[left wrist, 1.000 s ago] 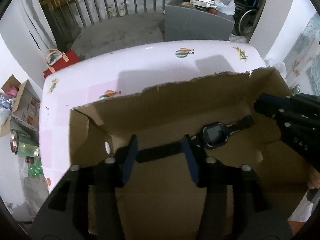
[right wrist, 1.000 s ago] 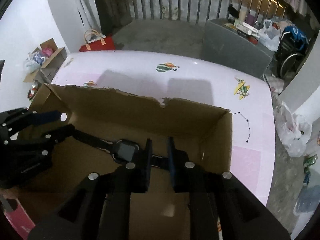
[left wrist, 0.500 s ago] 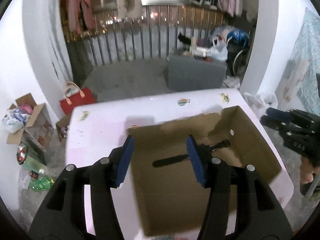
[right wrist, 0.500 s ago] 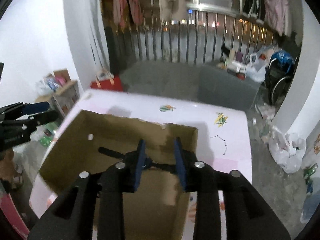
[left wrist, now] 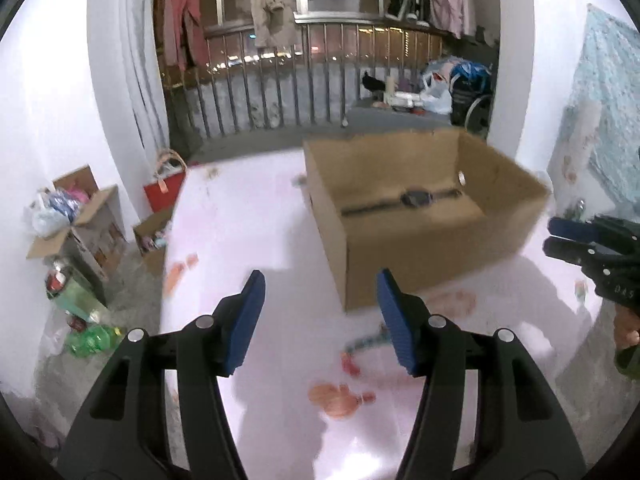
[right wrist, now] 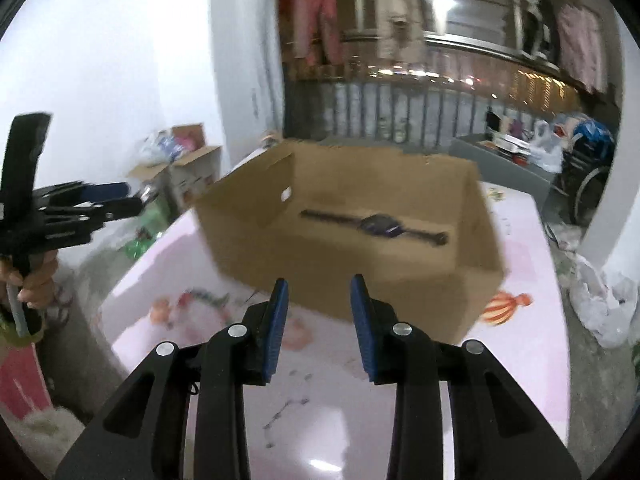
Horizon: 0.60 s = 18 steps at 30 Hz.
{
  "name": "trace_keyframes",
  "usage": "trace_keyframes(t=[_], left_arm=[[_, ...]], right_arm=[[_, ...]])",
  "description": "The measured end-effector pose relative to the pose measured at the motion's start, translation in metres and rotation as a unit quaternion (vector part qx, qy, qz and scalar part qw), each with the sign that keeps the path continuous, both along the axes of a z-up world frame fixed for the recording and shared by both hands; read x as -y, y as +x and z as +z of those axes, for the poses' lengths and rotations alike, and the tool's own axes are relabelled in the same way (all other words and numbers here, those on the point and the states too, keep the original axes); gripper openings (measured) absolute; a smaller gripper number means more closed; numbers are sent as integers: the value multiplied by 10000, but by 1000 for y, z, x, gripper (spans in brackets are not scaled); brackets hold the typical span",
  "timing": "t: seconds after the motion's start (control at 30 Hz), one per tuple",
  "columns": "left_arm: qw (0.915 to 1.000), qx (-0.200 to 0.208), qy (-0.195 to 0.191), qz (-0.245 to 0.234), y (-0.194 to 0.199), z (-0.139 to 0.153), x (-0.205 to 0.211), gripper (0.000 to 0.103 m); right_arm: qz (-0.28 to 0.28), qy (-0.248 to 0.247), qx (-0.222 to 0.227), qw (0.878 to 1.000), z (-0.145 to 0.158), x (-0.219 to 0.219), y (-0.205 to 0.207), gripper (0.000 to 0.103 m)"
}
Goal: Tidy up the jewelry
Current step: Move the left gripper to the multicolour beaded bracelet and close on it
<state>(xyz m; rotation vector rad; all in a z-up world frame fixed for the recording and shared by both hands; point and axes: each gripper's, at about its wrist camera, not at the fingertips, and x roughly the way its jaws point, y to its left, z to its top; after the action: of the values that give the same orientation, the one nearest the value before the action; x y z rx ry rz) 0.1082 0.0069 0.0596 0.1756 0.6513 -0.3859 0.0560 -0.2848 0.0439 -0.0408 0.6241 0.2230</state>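
Note:
A black wristwatch [left wrist: 416,198] [right wrist: 380,224] lies flat on the floor of an open cardboard box [left wrist: 424,248] [right wrist: 352,264] on the pink table [left wrist: 256,216] [right wrist: 516,352]. My left gripper [left wrist: 320,292] hangs open over the table, short of the box, with nothing between its blue pads. My right gripper [right wrist: 319,300] is also open, with a narrower gap and nothing in it, in front of the box's near wall. A beaded bracelet [left wrist: 362,346] [right wrist: 202,296] and a thin dark chain [right wrist: 288,408] lie on the table near the grippers.
The table's left edge drops to a floor with open cartons [left wrist: 80,216], a red bag [left wrist: 164,188] and green bottles [left wrist: 92,340]. A metal railing [left wrist: 280,96] and a grey cabinet [right wrist: 504,168] stand behind. White plastic bags [right wrist: 604,304] lie right of the table.
Both grippers have pulled back out of the box and away from it, leaving the watch lying inside. The right jaws stand wider than a second ago.

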Motion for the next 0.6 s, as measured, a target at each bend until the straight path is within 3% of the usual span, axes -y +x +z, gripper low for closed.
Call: trace_keyframes(t=[0.13, 0.37, 0.6], left_arm=[[9996, -225, 64, -134, -12, -43, 0, 55], [9980, -318, 180, -506, -11, -83, 5, 55], [9947, -632, 173, -792, 19, -101, 10, 34]], right_arm=[[435, -357, -37, 9984, -29, -38, -12, 32], [698, -296, -508, 9958, -67, -66, -6, 32], [743, -138, -700, 9947, -82, -77, 12, 31]])
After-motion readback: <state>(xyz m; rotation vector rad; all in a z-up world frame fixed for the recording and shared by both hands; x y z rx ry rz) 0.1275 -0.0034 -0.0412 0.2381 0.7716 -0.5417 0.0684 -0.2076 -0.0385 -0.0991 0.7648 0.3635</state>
